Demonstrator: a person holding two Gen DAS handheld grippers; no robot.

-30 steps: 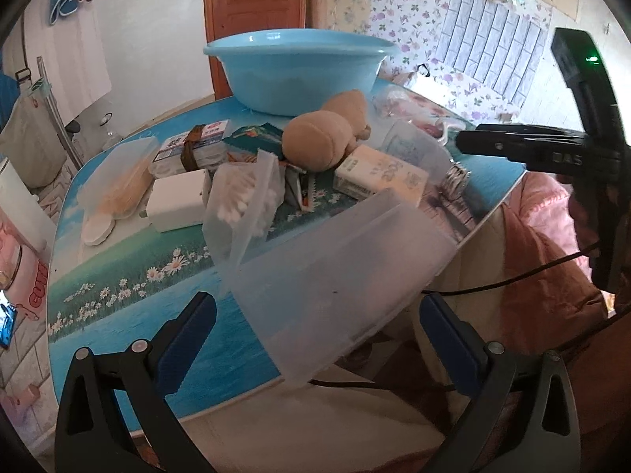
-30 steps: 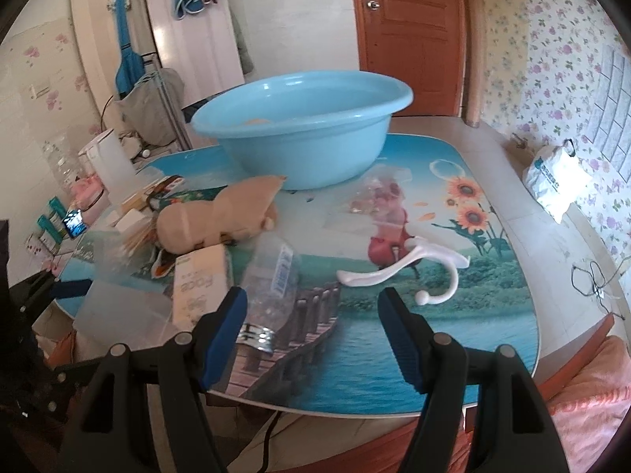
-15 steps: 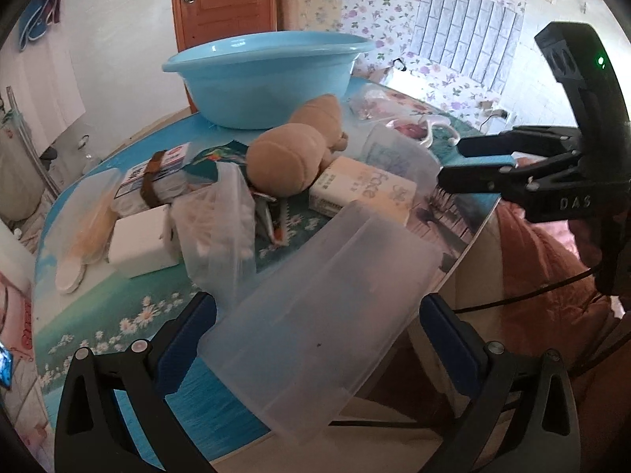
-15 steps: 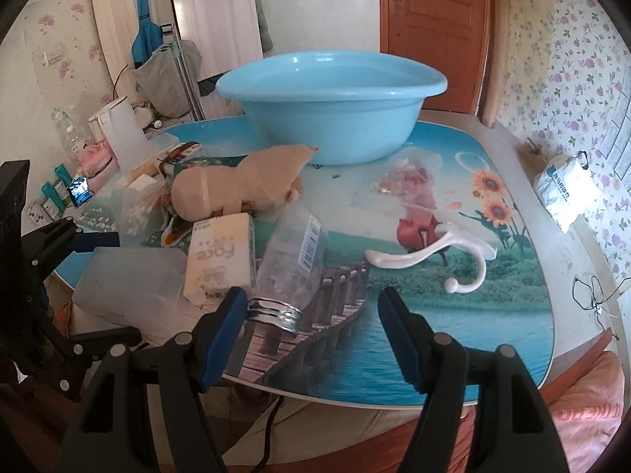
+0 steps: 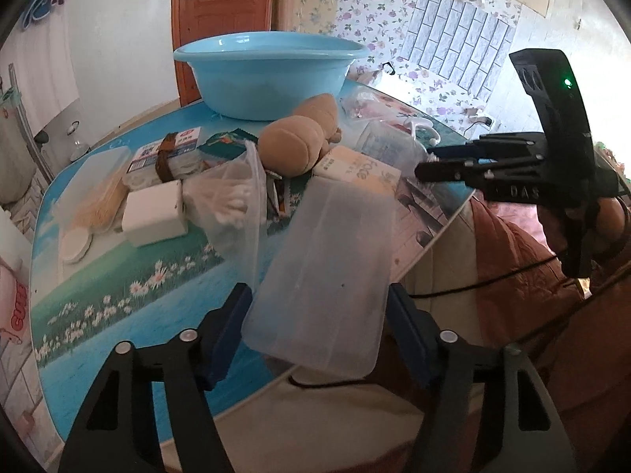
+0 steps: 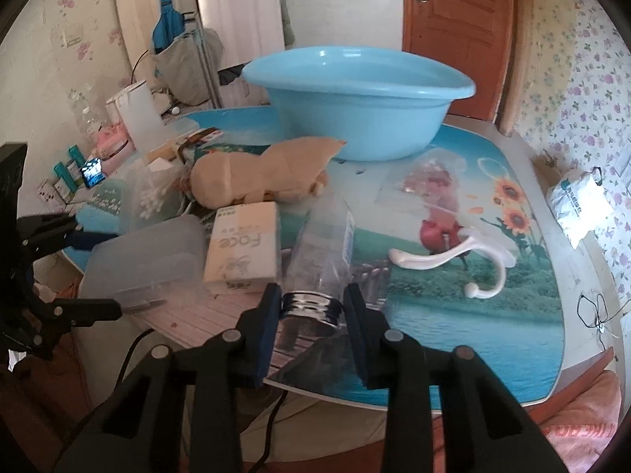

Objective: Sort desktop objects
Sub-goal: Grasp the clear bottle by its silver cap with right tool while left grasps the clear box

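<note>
Frosted plastic box [image 5: 323,272] pinched by left fingers [image 5: 232,315] | ribbed metal cap [image 6: 311,304] squeezed by right fingers [image 6: 357,307], both just closing

— What sat nearest the edge?

— A frosted clear box [image 5: 327,272], empty, tilted, one end hanging off the surface [image 5: 118,295]. Beside it a cream pack [image 6: 244,252] printed "Face", lying flat.

— And the jar?

— A clear jar [image 6: 319,252] on its side, silver cap [image 6: 311,307] toward the edge, right of the pack.

— Further back?

— A tan plush toy [image 6: 256,173] lying down, a tub of cotton swabs [image 5: 232,205], a white block [image 5: 154,213], and a big blue basin [image 6: 355,98] upright behind. A white hook [image 6: 453,260] lay flat to the right.
</note>
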